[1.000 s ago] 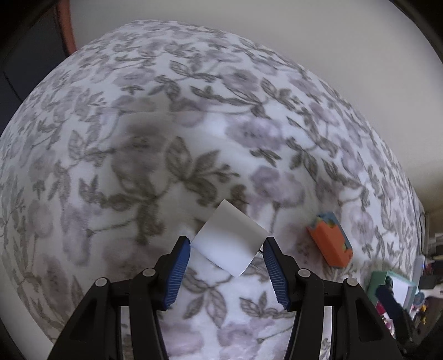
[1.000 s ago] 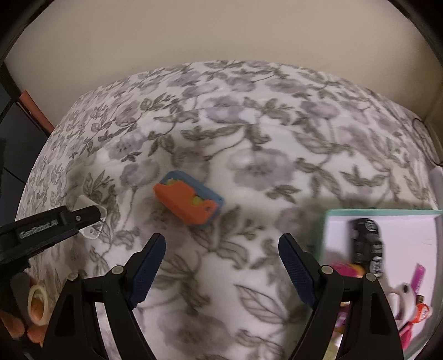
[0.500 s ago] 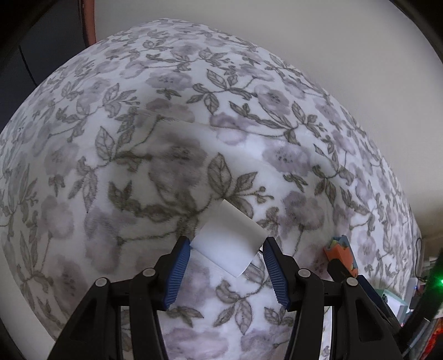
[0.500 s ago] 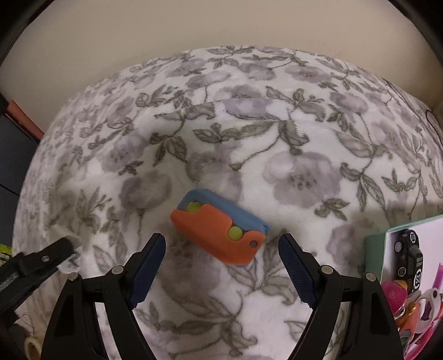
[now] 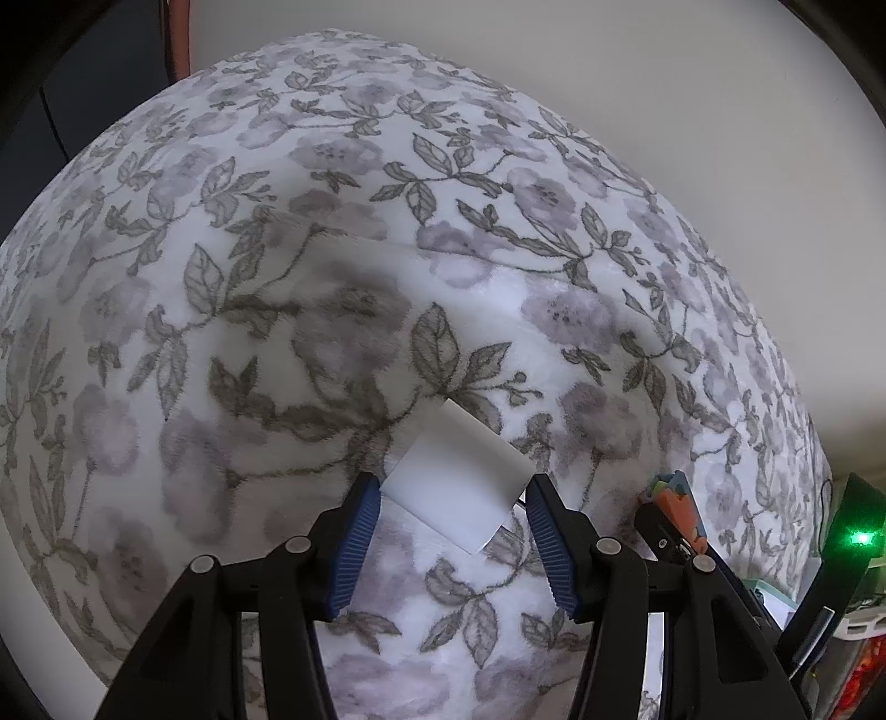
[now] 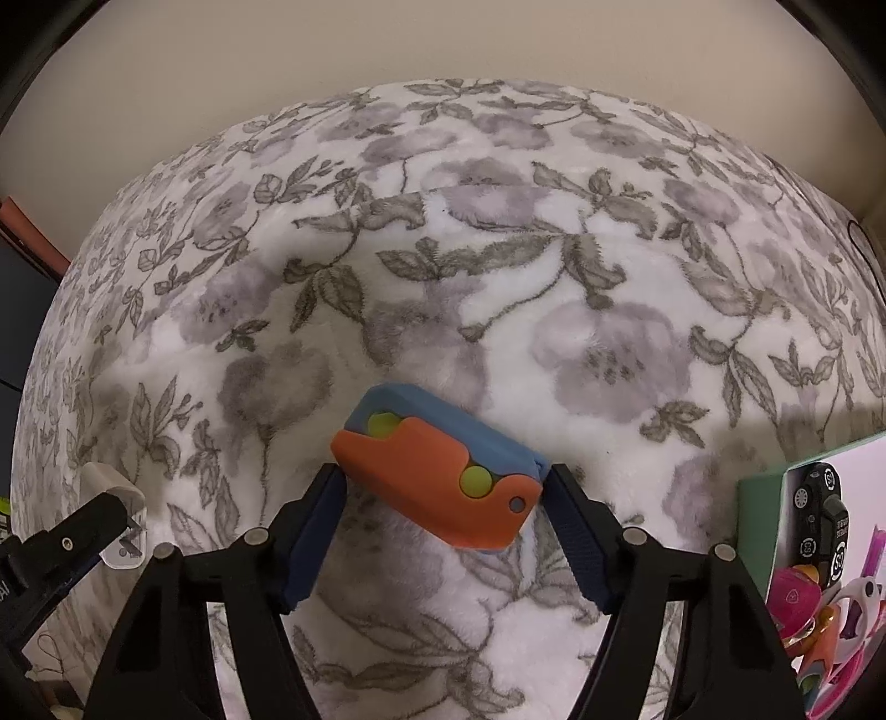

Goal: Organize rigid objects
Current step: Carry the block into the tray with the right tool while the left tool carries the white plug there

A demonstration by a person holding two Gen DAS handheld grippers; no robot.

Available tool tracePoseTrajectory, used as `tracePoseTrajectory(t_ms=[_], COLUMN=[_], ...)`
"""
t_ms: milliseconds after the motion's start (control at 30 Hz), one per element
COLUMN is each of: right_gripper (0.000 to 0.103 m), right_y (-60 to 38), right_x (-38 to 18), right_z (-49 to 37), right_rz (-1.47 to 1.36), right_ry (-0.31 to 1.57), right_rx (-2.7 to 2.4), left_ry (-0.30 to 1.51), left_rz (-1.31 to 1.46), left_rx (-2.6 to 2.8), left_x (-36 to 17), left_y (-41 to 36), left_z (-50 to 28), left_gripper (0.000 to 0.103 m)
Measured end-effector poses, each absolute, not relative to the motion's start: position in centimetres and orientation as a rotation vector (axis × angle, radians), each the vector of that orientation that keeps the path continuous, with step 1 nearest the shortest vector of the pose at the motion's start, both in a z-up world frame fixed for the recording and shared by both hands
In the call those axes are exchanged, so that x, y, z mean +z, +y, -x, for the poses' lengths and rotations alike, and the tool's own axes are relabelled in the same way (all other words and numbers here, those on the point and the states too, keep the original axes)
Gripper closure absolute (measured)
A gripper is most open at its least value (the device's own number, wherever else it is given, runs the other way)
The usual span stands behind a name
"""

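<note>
A: Surface?
B: Fuzzy floral blanket [image 6: 581, 310], white with grey-purple flowers and grey leaves, a fold line across it. Plain cream wall [image 6: 387, 50] behind. Dark furniture and a reddish-brown strip [image 5: 178, 39] at the far left edge.

A: Left gripper [image 5: 453, 531]?
B: Clamped on a white block [image 5: 457, 479], corner-on between the blue pads, both pads touching it. Held just above the blanket.

A: Right gripper [image 6: 443, 526]?
B: Jaws sit on either side of the orange-and-blue toy [image 6: 437, 471] with yellow-green dots. It lies on the blanket, tilted. Fingers look touching or nearly touching its ends; cannot tell if it's actually squeezed.

A: Anything else?
B: Teal-edged tray [image 6: 761, 498] at right, bordering the blanket. Holds a black toy car [image 6: 822, 515] and pink and orange bits, too cluttered to name. Left view also shows a green light [image 5: 861, 536] at the right edge.
</note>
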State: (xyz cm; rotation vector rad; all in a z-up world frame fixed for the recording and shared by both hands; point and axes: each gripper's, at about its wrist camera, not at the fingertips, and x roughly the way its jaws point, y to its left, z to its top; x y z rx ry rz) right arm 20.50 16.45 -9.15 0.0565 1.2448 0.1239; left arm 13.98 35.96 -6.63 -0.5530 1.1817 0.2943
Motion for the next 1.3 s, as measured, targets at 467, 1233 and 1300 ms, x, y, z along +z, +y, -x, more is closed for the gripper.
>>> tracePoseTrajectory(t_ms=[467, 1233, 1300], right_gripper=[0.029, 0.029, 0.029], right_y=[15.1, 7.7, 6.9], right_x=[-7.6, -1.3, -1.1], right_z=[-19.1, -13.2, -12.7], right_rz=[-0.084, -0.150, -0.161], right_ry=[1.223, 1.119, 1.117], right_rx=[0.159, 0.152, 0.144], left_ry=[1.171, 1.133, 1.136], left_rz=[0.531, 0.441, 0.429], left_rx=[0.276, 0.181, 0.173], left_x=[-5.9, -2.0, -1.9], left_y=[35.4, 29.0, 28.1], left_z=[-14.1, -13.5, -13.4], left_gripper=[0.045, 0.045, 0.045])
